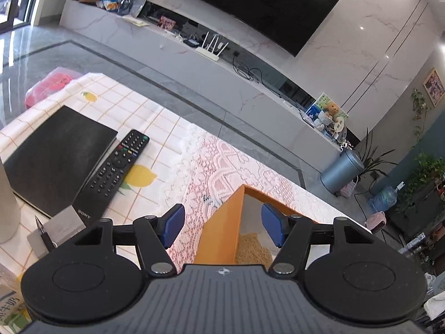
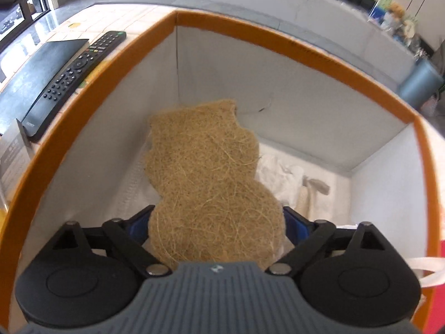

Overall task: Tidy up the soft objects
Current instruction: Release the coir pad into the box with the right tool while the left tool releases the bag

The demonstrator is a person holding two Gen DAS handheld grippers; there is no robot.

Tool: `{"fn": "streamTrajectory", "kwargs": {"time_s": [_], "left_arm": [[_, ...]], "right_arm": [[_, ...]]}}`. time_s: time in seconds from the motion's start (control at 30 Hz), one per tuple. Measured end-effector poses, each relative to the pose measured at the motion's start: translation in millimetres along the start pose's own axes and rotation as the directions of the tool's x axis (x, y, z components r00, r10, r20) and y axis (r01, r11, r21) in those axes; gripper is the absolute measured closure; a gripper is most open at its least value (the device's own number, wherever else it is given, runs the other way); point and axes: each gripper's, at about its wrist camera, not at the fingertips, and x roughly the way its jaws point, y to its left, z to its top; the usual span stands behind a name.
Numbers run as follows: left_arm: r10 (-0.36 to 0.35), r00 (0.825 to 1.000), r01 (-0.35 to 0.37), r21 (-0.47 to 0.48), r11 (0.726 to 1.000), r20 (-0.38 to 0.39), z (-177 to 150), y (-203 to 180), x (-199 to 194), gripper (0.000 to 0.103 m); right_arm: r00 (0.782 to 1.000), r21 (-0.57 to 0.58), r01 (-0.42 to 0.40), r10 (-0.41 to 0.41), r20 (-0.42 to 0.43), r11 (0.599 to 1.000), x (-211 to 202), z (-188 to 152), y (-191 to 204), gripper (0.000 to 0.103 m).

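An orange box with white inner walls (image 2: 278,39) stands on the table; its corner shows in the left wrist view (image 1: 222,222). A tan fibrous pad (image 2: 205,183) hangs down inside the box, and a bit of it shows in the left wrist view (image 1: 253,247). My right gripper (image 2: 217,228) is over the box; the pad lies between its blue fingers (image 2: 139,225) and hides their tips. White cloths (image 2: 281,172) lie on the box floor. My left gripper (image 1: 222,222) is open and empty above the box's corner.
A black remote (image 1: 116,167) and a black book (image 1: 52,156) lie on the checked tablecloth left of the box; the remote also shows in the right wrist view (image 2: 75,78). A lace mat (image 1: 222,167) lies under the box. A grey card holder (image 1: 55,233) stands near left.
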Motion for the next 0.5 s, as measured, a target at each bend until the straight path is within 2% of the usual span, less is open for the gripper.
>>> {"fn": "streamTrajectory", "kwargs": {"time_s": [0.17, 0.33, 0.43, 0.47, 0.5], "left_arm": [[0.045, 0.999, -0.046, 0.029, 0.999, 0.019, -0.1, -3.4, -2.2, 0.029], [0.091, 0.996, -0.091, 0.013, 0.996, 0.021, -0.4, -1.4, -4.7, 0.029], [0.101, 0.995, -0.101, 0.001, 0.995, 0.029, 1.2, 1.1, -7.9, 0.029], [0.107, 0.994, -0.107, 0.005, 0.994, 0.031, 1.5, 0.7, -8.0, 0.029], [0.116, 0.993, -0.116, 0.012, 0.993, 0.031, 1.5, 0.0, -7.6, 0.029]], "right_arm": [[0.998, 0.015, -0.003, 0.002, 0.069, 1.0, -22.7, -5.6, -4.4, 0.005], [0.988, 0.013, -0.091, 0.089, 0.123, 0.996, -58.5, -8.2, -13.5, 0.003], [0.973, 0.069, -0.13, 0.114, 0.202, 0.989, -75.6, -4.2, -18.5, 0.003], [0.963, 0.082, -0.153, 0.129, 0.237, 0.985, -81.1, -4.8, -21.3, 0.004], [0.953, 0.079, -0.184, 0.158, 0.259, 0.98, -83.7, -2.7, -24.1, 0.015]]}}
